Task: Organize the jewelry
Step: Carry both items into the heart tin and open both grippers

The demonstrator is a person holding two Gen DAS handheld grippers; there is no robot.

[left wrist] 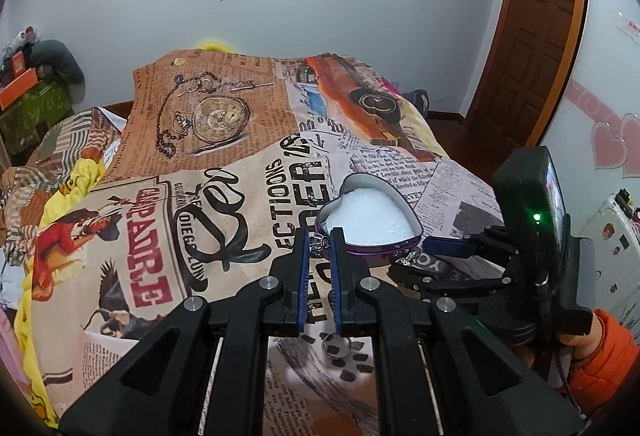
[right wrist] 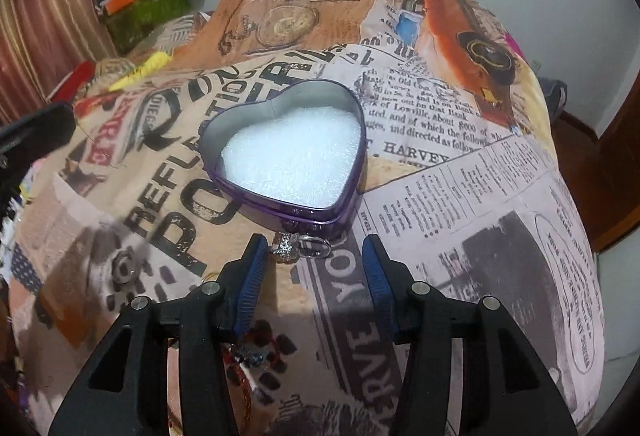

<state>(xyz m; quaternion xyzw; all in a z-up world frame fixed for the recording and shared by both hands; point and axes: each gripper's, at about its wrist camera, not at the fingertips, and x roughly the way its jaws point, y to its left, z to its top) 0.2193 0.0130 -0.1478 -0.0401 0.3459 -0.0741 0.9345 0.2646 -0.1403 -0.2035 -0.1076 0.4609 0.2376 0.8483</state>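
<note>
A purple heart-shaped tin (left wrist: 372, 232) (right wrist: 288, 152) with white padding lies open on the printed bedspread. My left gripper (left wrist: 319, 242) is shut on a small silver ornate ring (left wrist: 319, 244), held just left of the tin's near rim. My right gripper (right wrist: 316, 248) is open, its fingertips around a sparkly silver ring (right wrist: 298, 246) that lies against the tin's front wall. That gripper shows in the left wrist view (left wrist: 444, 248) at the right. Another silver ring (left wrist: 336, 346) lies on the cloth beneath my left gripper.
A red and blue beaded piece (right wrist: 256, 354) lies under my right gripper's left finger. A metal nut-like piece (right wrist: 124, 268) lies at the left. The bedspread (left wrist: 224, 164) falls off at the right toward a wooden door (left wrist: 528, 48). A cluttered shelf (left wrist: 24, 92) stands far left.
</note>
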